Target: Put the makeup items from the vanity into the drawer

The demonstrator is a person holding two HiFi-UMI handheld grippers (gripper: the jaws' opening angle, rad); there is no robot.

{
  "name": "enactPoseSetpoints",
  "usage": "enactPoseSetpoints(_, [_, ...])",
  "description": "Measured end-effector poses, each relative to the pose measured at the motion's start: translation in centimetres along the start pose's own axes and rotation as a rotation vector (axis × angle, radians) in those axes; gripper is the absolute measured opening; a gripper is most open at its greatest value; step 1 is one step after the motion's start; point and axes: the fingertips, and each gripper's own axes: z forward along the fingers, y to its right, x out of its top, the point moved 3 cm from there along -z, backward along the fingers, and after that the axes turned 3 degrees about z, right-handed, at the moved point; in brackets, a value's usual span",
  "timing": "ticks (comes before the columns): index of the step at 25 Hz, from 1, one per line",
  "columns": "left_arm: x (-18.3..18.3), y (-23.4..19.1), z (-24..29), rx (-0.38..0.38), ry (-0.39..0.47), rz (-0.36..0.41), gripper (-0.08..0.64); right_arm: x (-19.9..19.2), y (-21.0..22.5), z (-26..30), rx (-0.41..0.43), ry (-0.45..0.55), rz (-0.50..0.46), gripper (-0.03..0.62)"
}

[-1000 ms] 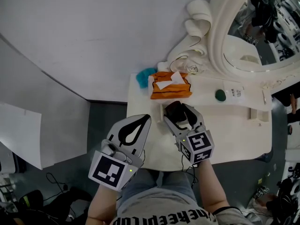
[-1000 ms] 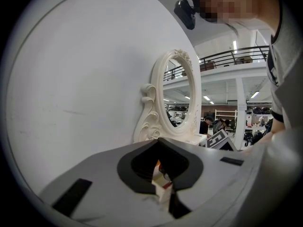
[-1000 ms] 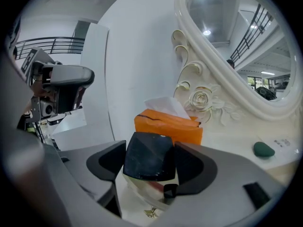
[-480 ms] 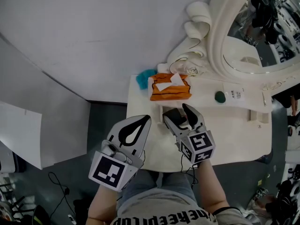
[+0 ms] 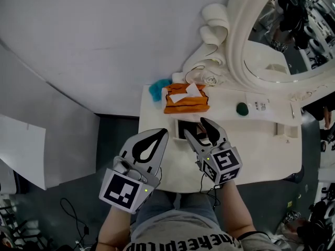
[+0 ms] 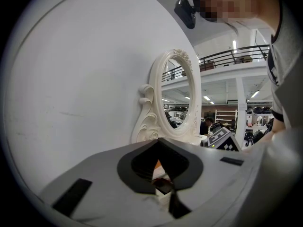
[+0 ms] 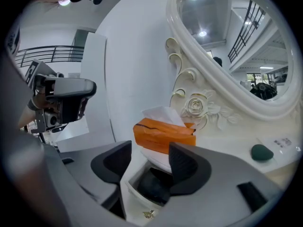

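One round black makeup thing [image 7: 154, 186] already lies in the small white open drawer [image 5: 178, 130]. One dark green round thing [image 5: 241, 109] still waits on the white counter [image 5: 261, 145]. The right tool [image 5: 194, 126] is over the drawer. Its jaws have just been closing a little but stand apart, holding nothing. The left tool [image 5: 163, 134] is closed and empty.

A cream-white vanity table [image 5: 261, 150] with a smooth top stands against a pale wall, and a carved oval mirror frame [image 5: 236, 61] rises from its back edge. An orange tissue box [image 5: 186, 101] with a white sheet sticking up sits on the top near the frame's base. A teal fluffy tuft [image 5: 157, 89] lies just beside the box at the back left corner. To the right, well apart from the box, a dark green rounded item [image 5: 242, 109] lies next to a small white printed card [image 5: 258, 105]. A shallow white drawer [image 7: 135, 193] stands open at the front, with a black rounded object [image 7: 154, 187] inside.
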Motion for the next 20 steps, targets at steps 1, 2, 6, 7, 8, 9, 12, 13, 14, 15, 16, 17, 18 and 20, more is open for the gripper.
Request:
enactPoseSetpoints(1, [0.1,0.2,0.1,-0.003,0.001,0.001,0.02,0.2,0.1,-0.2,-0.004,0.006,-0.001,0.245])
enactPoseSetpoints(2, [0.1,0.3,0.2,-0.006,0.001,0.002,0.02,0.3,0.2,-0.4,-0.008,0.011,-0.003,0.215])
enactPoseSetpoints(6, [0.6,1.0,0.7,-0.018,0.008,0.008,0.02,0.8,0.6,-1.2,-0.015,0.026,-0.006,0.116])
enactPoseSetpoints(7, [0.7,1.2,0.9,-0.021,0.01,0.011,0.02,1.0,0.7,-1.4,-0.017,0.032,-0.007,0.095])
enactPoseSetpoints(8, [0.8,1.4,1.0,-0.025,0.012,0.013,0.02,1.1,0.8,-1.7,-0.018,0.037,-0.006,0.082])
enactPoseSetpoints(9, [0.9,1.5,1.2,-0.029,0.013,0.015,0.02,1.2,0.9,-1.9,-0.019,0.042,-0.005,0.071])
enactPoseSetpoints(12, [1.2,2.2,1.6,-0.043,0.015,0.02,0.02,1.7,1.2,-2.6,-0.017,0.052,-0.001,0.049])
enactPoseSetpoints(13, [1.3,2.4,1.8,-0.048,0.016,0.022,0.02,1.8,1.2,-2.9,-0.017,0.057,0.0,0.042])
enactPoseSetpoints(14, [1.4,2.7,2.0,-0.052,0.017,0.023,0.02,2.0,1.3,-3.2,-0.018,0.063,0.001,0.029])
enactPoseSetpoints(15, [1.5,2.9,2.1,-0.057,0.019,0.024,0.02,2.2,1.4,-3.5,-0.018,0.069,0.003,0.02])
enactPoseSetpoints(16, [1.6,3.1,2.3,-0.062,0.022,0.025,0.02,2.4,1.4,-3.8,-0.018,0.075,0.006,0.013])
enactPoseSetpoints(17, [1.7,3.4,2.4,-0.067,0.025,0.028,0.02,2.6,1.5,-4.1,-0.017,0.081,0.009,0.012])
enactPoseSetpoints(18, [1.8,3.6,2.5,-0.071,0.028,0.03,0.02,2.8,1.5,-4.4,-0.016,0.087,0.011,0.014])
enactPoseSetpoints(20, [2.0,4.1,2.8,-0.082,0.031,0.033,0.02,3.2,1.5,-5.1,-0.016,0.101,0.014,0.012])
